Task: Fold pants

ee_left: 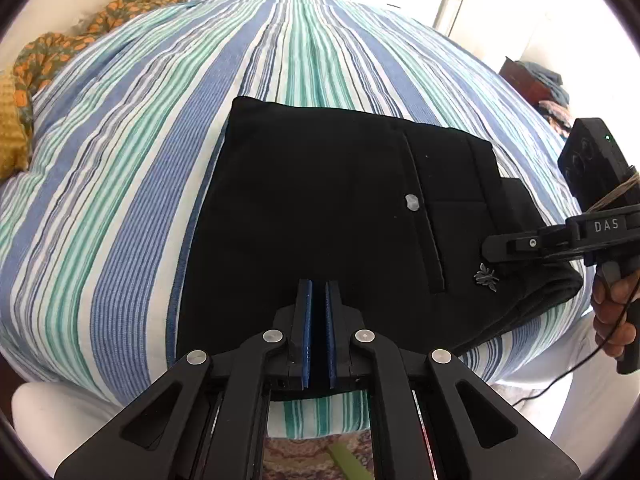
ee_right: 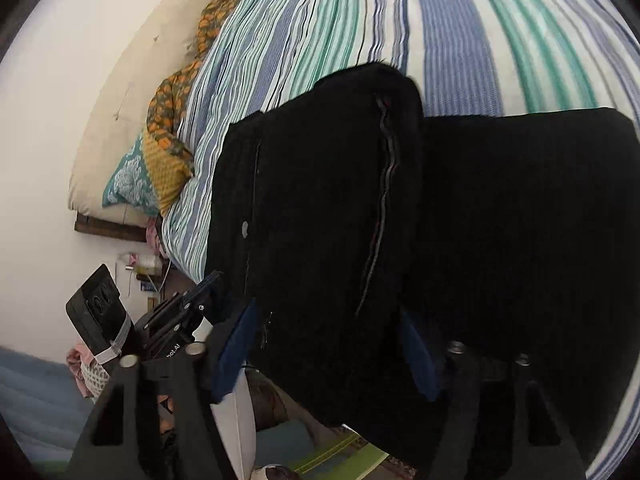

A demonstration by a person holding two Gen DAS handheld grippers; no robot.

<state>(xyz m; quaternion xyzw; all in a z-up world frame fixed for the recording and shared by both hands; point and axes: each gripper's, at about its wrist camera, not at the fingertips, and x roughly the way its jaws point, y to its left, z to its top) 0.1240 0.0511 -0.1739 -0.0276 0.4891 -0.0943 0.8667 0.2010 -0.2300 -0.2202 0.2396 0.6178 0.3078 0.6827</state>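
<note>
Black pants (ee_left: 320, 192), folded into a thick rectangle, lie on the striped bedspread (ee_left: 160, 160) near its front edge. A pocket seam, a grey button (ee_left: 411, 202) and a small metal ornament (ee_left: 486, 276) face up. My left gripper (ee_left: 319, 282) is over the near edge of the pants, blue pads almost touching, dark fabric pinched between them. The right wrist view shows it (ee_right: 214, 276) biting the fabric's corner. My right gripper (ee_right: 326, 312) holds a thick bundle of the pants (ee_right: 320, 200) between its blue pads (ee_right: 236, 344). It (ee_left: 490, 246) comes in at the right edge.
An orange floral cloth (ee_left: 60, 48) and pillows (ee_right: 128, 184) lie at the bed's far left. A dark box with clothes (ee_left: 528, 80) stands beyond the right side. A hand (ee_left: 612, 312) grips the right tool's handle. The floor (ee_right: 340, 456) shows below the bed's edge.
</note>
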